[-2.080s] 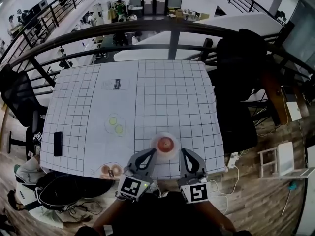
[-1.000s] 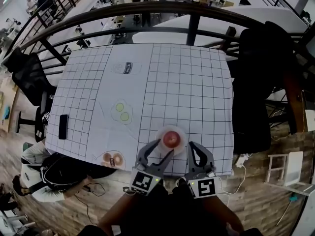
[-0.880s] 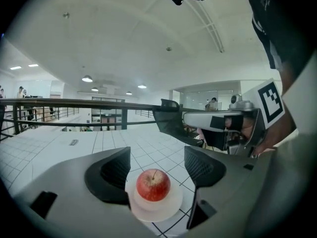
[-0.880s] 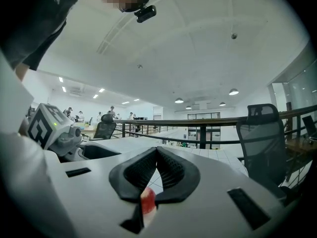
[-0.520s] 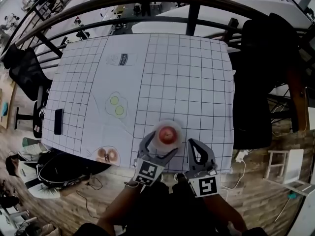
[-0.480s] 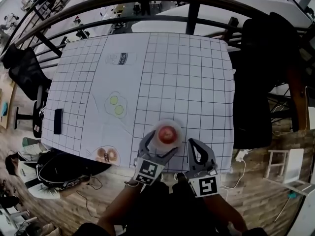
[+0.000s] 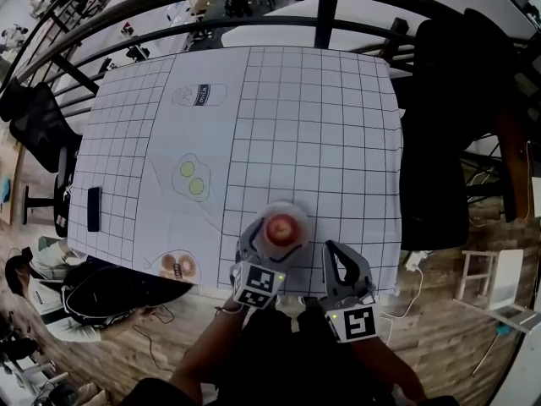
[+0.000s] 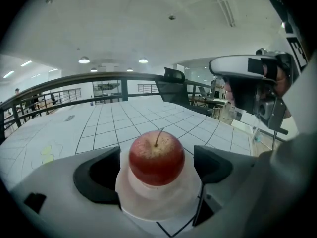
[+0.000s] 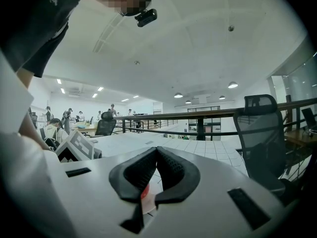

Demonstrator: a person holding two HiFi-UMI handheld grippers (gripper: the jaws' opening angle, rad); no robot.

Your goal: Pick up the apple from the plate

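Note:
A red apple [image 7: 281, 226] [image 8: 156, 157] with a stem stands upright on a small white plate [image 7: 298, 212] [image 8: 163, 206] near the front edge of the gridded table [image 7: 321, 125]. My left gripper [image 7: 272, 238] [image 8: 156, 166] is low over the plate. Its jaws are opening wide, with the apple between them, and neither dark pad [image 8: 96, 175] touches the fruit. My right gripper [image 7: 340, 265] [image 9: 157, 150] hangs just right of the plate, shut and empty. A sliver of the apple [image 9: 144, 192] shows beneath its pads.
A black phone [image 7: 94, 208] lies at the table's left edge. Flat printed pictures of eggs [image 7: 193, 180], biscuits [image 7: 176, 267] and a can [image 7: 203, 94] mark the cloth. A railing [image 7: 321, 24] runs behind, with black chairs [image 7: 456, 91] to the right and a dark bag [image 7: 110, 290] on the floor.
My left gripper has sunk and moved forward to the plate, and its jaws have spread so that they flank the apple. The right gripper has barely shifted.

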